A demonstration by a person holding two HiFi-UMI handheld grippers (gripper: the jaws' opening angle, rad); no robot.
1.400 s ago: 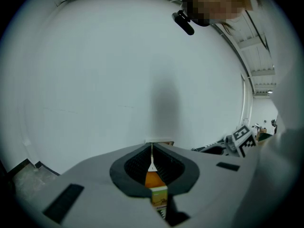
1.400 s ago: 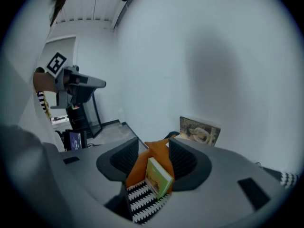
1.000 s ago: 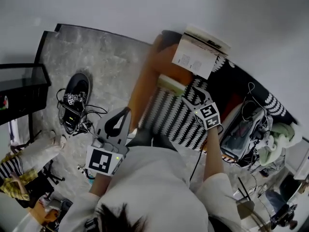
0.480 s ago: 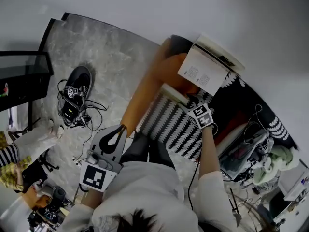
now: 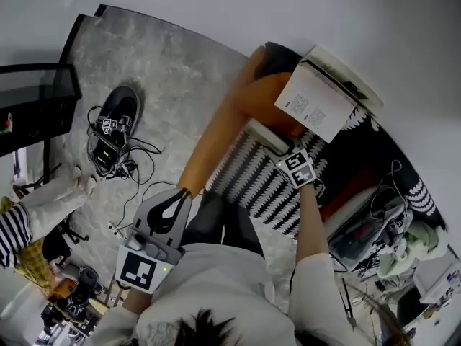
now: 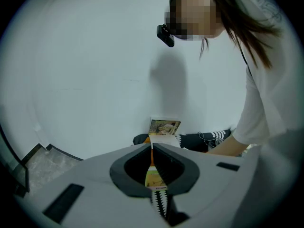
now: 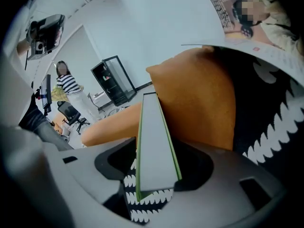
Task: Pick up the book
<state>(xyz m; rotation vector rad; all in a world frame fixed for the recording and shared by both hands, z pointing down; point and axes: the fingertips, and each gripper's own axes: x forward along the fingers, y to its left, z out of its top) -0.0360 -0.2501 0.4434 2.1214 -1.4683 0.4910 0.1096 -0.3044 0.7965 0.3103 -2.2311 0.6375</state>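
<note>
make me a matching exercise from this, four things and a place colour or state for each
1 book
2 pillow
3 magazine
4 left gripper

a orange
b shut, nothing held
c lying on the zigzag blanket
d open, propped at the wall

Pairs: 1-c, 2-a, 3-d, 4-b

Matt-covered book (image 7: 154, 146), soft orange cloth cushion (image 7: 199, 99), patterned woven throw (image 5: 252, 186), mottled stone-like floor (image 5: 166, 71)
</note>
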